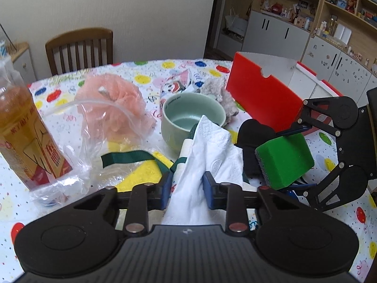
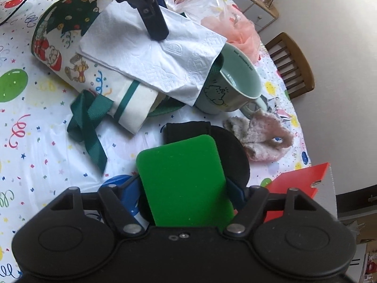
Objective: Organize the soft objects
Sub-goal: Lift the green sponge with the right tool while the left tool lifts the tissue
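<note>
My left gripper (image 1: 187, 186) is shut on a white paper napkin (image 1: 212, 151), held above the table; the napkin also shows in the right wrist view (image 2: 153, 54), draped over a Christmas-print pouch (image 2: 59, 54) with a green ribbon (image 2: 89, 122). My right gripper (image 2: 183, 195) is shut on a green sponge (image 2: 183, 181), which also shows in the left wrist view (image 1: 285, 160). A black soft pad (image 2: 231, 148) lies under it. A pink mesh pouf (image 1: 110, 101), a fuzzy pink-grey cloth (image 2: 261, 139) and a yellow sponge (image 1: 139, 174) lie on the table.
A pale green mug (image 1: 193, 120) stands mid-table. A bottle of amber drink (image 1: 26, 136) in a plastic bag stands at the left. A red-and-white box (image 1: 266, 94) stands at the right. A wooden chair (image 1: 80, 49) is behind the table.
</note>
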### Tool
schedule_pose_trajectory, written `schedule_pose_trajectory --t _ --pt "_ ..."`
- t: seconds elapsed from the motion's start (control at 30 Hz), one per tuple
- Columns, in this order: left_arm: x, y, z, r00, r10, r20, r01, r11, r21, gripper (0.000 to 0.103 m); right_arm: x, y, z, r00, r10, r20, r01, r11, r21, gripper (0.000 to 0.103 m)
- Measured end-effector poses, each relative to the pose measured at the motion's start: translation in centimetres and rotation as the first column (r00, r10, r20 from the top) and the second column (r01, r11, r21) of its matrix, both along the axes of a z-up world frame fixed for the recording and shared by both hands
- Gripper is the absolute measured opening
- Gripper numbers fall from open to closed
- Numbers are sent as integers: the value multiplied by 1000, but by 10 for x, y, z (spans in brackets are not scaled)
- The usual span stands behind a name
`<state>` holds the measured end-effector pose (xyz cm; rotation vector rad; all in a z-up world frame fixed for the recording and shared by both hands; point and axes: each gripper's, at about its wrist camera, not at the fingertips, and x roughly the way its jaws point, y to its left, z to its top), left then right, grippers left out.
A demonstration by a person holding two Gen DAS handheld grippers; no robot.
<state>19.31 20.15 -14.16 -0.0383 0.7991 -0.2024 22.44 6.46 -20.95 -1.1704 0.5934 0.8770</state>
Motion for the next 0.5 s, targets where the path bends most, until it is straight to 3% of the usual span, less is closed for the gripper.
schedule_pose_trajectory --t 0.17,0.37,0.43,0.5 --pt "-10 -10 3 998 -33 48 30 997 68 22 -8 -3 8 999 -45 4 45 998 39 74" --pt "-11 -3 1 999 -14 40 10 996 93 25 -10 -12 26 977 -186 -108 198 973 120 74" --pt "-18 -3 3 998 -28 62 20 993 117 36 -11 -18 31 962 -235 -142 256 954 156 74" --pt "-25 -2 6 996 -33 88 22 993 116 84 -14 -25 39 940 -287 -183 320 927 193 74"
